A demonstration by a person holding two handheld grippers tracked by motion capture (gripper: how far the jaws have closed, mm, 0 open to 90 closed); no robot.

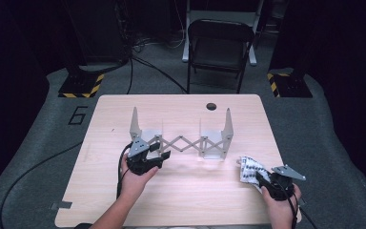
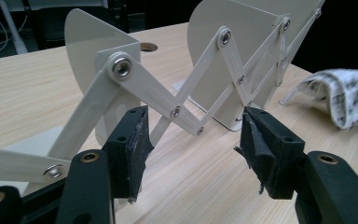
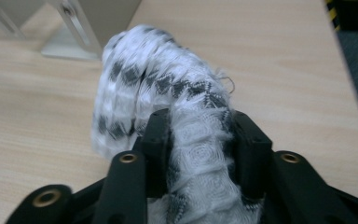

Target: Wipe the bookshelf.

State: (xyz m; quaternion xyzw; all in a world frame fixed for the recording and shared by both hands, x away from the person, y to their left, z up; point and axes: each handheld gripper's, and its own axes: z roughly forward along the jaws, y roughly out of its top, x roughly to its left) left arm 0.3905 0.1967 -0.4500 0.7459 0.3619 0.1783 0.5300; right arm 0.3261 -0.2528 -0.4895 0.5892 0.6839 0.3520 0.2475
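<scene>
Gripping a bunched white cloth (image 3: 168, 107) with a dark checked pattern, your right gripper (image 3: 198, 140) is sitting at the near right corner of the table (image 1: 186, 191), its two black jaws set on either side of a fold of the fabric and pressing into it. You are holding the cloth so that it is arching up and away from the jaws, curling over to the left and drooping down to the tabletop; its weave is looking fuzzy, with loose threads at the edges. In the high view the cloth (image 1: 250, 169) is lying just right of and nearer than the right end of the expanding metal rack (image 1: 181, 138). Your left gripper (image 2: 193, 140) is resting at the left end of that rack, jaws standing wide apart with nothing clamped; the rack's beige scissor arms (image 2: 182, 107) are crossing just beyond the gap between the pads. The rack is standing across the middle of the table, its two upright end plates well apart.
</scene>
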